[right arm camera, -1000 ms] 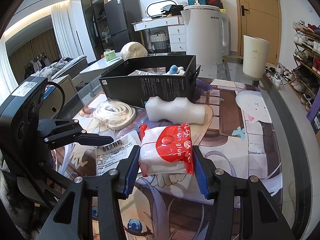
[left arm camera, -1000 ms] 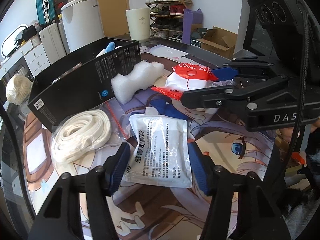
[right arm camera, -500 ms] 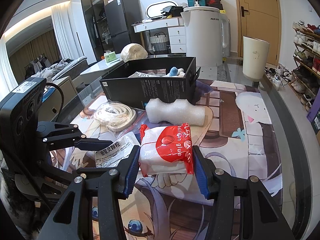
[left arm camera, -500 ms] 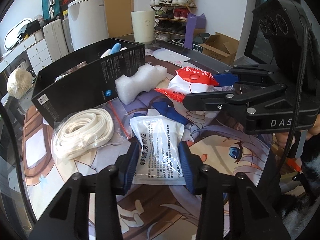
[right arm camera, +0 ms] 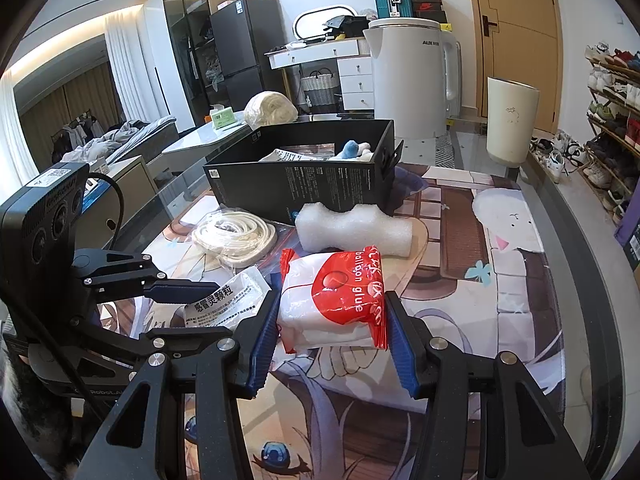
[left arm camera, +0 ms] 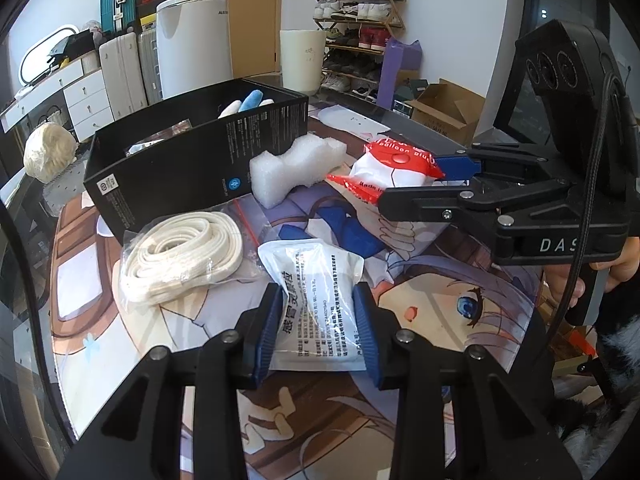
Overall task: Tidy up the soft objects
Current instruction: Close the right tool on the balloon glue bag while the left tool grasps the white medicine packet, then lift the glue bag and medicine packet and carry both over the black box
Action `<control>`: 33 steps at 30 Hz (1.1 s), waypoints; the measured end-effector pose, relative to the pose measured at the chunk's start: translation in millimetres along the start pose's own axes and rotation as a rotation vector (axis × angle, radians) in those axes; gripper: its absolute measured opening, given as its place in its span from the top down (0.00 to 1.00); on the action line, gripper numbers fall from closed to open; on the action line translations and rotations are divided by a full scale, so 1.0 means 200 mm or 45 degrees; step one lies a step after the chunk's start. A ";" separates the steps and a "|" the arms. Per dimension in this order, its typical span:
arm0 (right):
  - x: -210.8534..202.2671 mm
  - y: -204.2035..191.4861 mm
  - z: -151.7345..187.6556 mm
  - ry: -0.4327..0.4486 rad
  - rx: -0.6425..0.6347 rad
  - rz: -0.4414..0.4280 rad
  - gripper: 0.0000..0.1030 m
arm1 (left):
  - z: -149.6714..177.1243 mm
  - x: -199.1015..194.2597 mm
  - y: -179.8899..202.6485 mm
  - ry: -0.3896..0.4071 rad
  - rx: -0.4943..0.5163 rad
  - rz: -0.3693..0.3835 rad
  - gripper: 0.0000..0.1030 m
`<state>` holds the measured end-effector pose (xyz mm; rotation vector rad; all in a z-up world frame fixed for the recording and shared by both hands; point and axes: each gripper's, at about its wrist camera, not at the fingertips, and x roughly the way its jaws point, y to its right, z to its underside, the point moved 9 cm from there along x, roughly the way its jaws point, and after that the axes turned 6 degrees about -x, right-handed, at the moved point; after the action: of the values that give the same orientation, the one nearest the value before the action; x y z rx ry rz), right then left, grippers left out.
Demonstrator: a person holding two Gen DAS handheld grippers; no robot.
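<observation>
So the white sachet [left arm camera: 320, 300] is clamped between the fingers of the left gripper [left arm camera: 318, 320], which have just been closing on it, while its lower edge looks to be resting on the bench [left arm camera: 460, 320]. The red-and-white packet [right arm camera: 336, 300] is pinched between the fingers of the right gripper [right arm camera: 332, 332]; it can't really be told whether it's lifted clear. The main risk: both packs are slick plastic and squashy, so either could be squeezed out of its grip or left sagging and dragged across the mat once lifted. The two grippers are also set close side by side, so a knock could easily be caused if both are swung toward the box together. The black box [right arm camera: 300, 184] sits open-topped at the back, with a blue-and-white soft toy [right arm camera: 354, 149] and a printed packet [right arm camera: 288, 156] already inside. The foam block [right arm camera: 356, 230] and the bagged white cord [left arm camera: 180, 252] are left out on the bench just in front of it, and could be nudged on the way over.
</observation>
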<state>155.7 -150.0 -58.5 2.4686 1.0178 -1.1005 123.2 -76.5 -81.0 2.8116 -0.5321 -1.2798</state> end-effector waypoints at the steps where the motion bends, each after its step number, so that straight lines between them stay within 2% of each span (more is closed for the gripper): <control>1: 0.00 0.00 0.00 0.000 0.000 0.000 0.50 | 0.00 0.00 0.00 0.002 0.001 0.002 0.66; 9: 0.00 0.00 -0.01 0.007 -0.004 0.001 0.50 | -0.03 -0.03 -0.02 0.036 -0.042 0.013 0.66; 17: -0.03 0.00 -0.04 0.045 -0.005 0.003 0.50 | -0.10 -0.08 -0.08 0.116 -0.150 0.040 0.66; 26: -0.04 -0.01 -0.11 0.080 -0.023 0.013 0.51 | -0.20 -0.17 -0.16 0.236 -0.215 0.009 0.66; 33: -0.06 -0.02 -0.22 0.129 -0.050 0.015 0.51 | -0.32 -0.25 -0.23 0.317 -0.236 -0.023 0.66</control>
<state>172.9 -132.0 -19.4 2.5181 1.0410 -0.9506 153.8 -25.7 -9.0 2.7673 -0.3583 -0.9080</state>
